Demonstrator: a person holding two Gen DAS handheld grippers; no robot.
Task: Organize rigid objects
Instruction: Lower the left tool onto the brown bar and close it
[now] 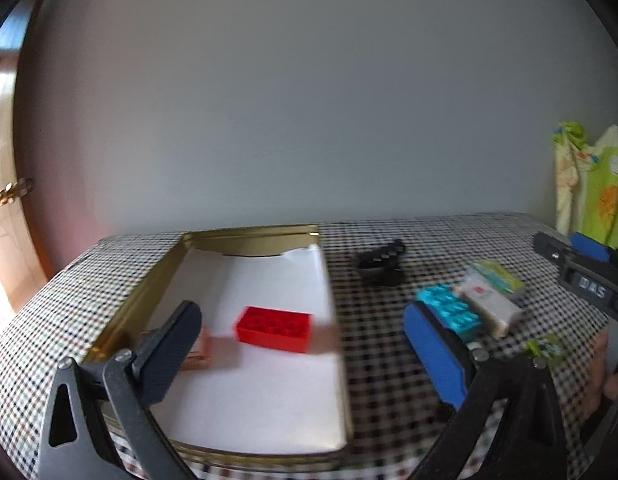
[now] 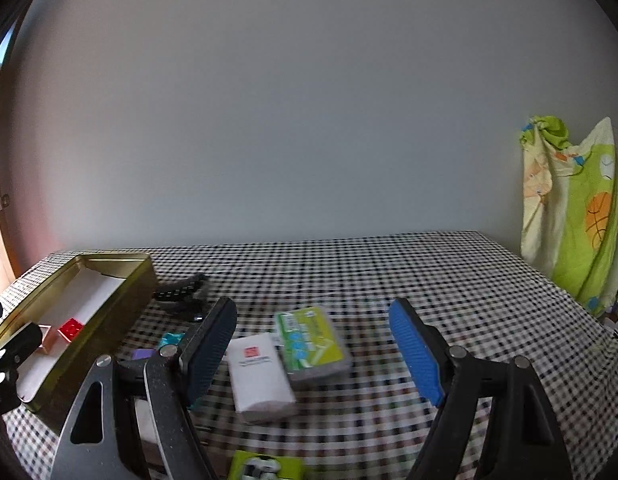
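Note:
A gold tin box (image 1: 137, 300) lined with white paper lies on the checked table; it also shows in the right wrist view (image 2: 121, 304). A red brick (image 1: 274, 327) and a pink block (image 1: 203, 346) lie inside it. My left gripper (image 1: 305, 354) is open and empty above the box's near right part. A teal brick (image 1: 449, 306), a white box (image 1: 491, 302) and a green packet (image 1: 499, 276) lie to the right. My right gripper (image 2: 313, 354) is open and empty over the white box (image 2: 259, 376) and green packet (image 2: 311, 342).
A black clip-like object (image 1: 379, 262) lies behind the bricks, right of the tin. A small green packet (image 2: 265, 466) lies at the table's near edge. A green patterned cloth (image 2: 569, 208) hangs at the far right. The wall stands right behind the table.

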